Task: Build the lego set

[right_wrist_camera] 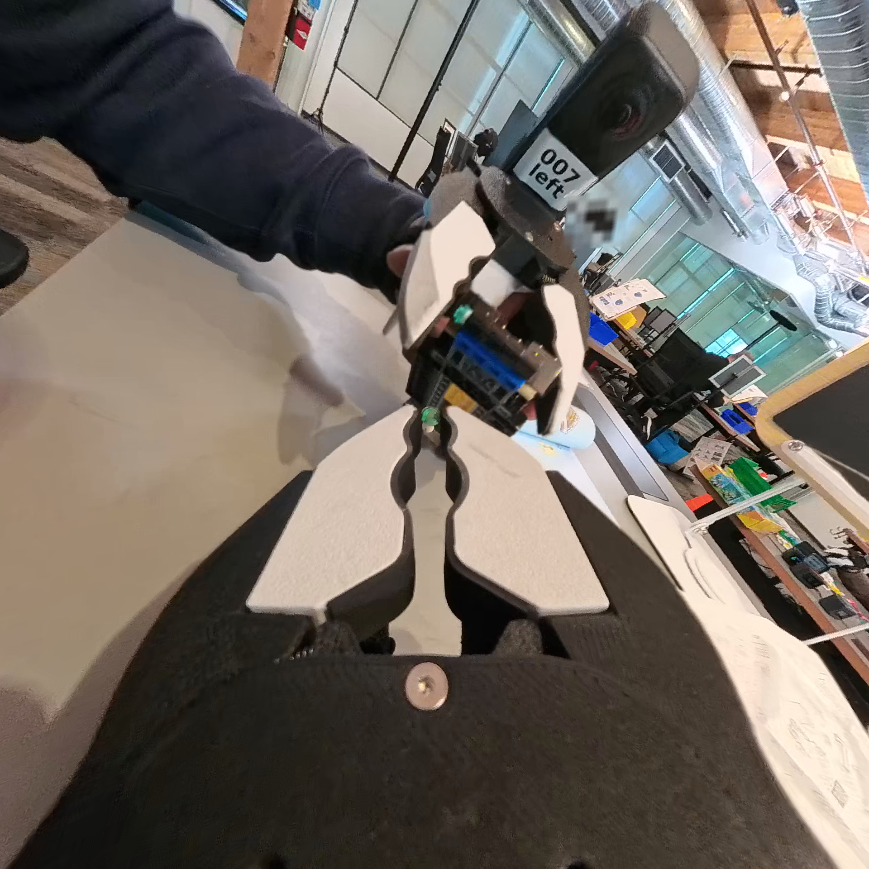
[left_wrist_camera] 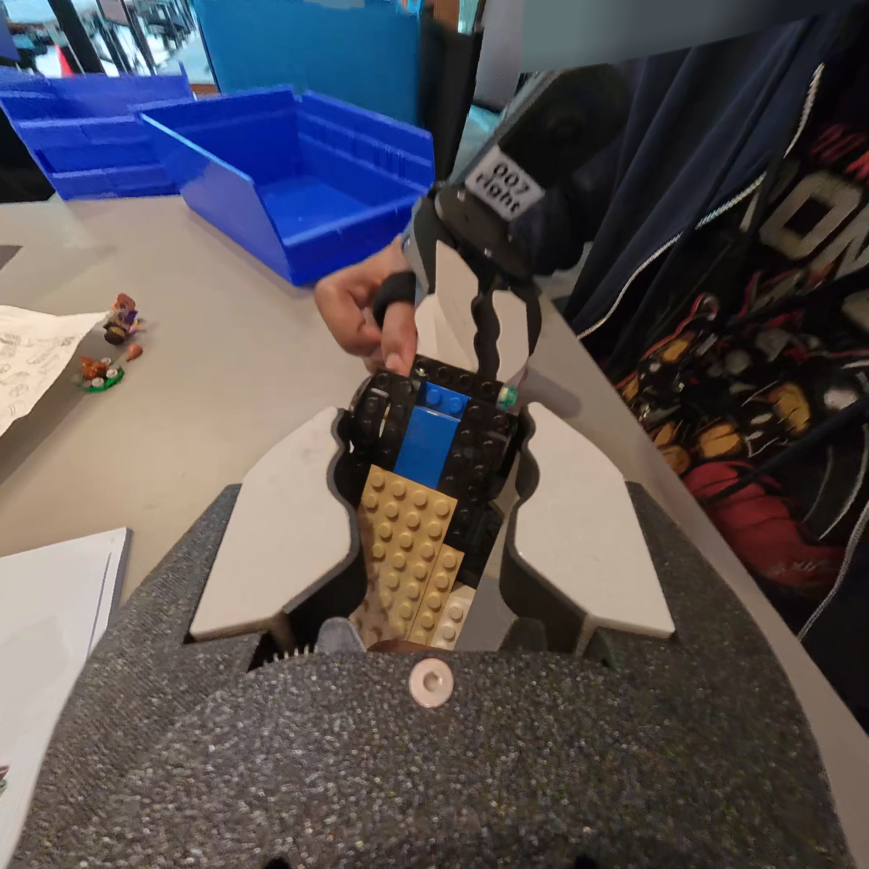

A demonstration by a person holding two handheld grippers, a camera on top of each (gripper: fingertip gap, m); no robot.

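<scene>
Jaws set wide and clamped on both flanks of a brick model (left_wrist_camera: pixel 423 470), black with a blue strip and tan studded plates: that is the left gripper (left_wrist_camera: pixel 430 414) in its own view. Just beyond its tips the right gripper (left_wrist_camera: pixel 493 371) reaches down to the model's far edge, jaws nearly together beside a small green stud piece (left_wrist_camera: pixel 508 394); a hand (left_wrist_camera: pixel 367 315) rests a fingertip on that same edge. Farther off, to the left, stand blue bins (left_wrist_camera: pixel 291 188) on the bench (left_wrist_camera: pixel 225 338), with small figures (left_wrist_camera: pixel 113 343) and printed sheets (left_wrist_camera: pixel 33 362).

In the right wrist view, the jaws stand almost together, pinching the green stud piece (right_wrist_camera: pixel 430 417) at their tips. Immediately ahead, the left gripper (right_wrist_camera: pixel 484 357) holds the model (right_wrist_camera: pixel 479 371) aloft, a dark sleeve (right_wrist_camera: pixel 211 155) behind it.
</scene>
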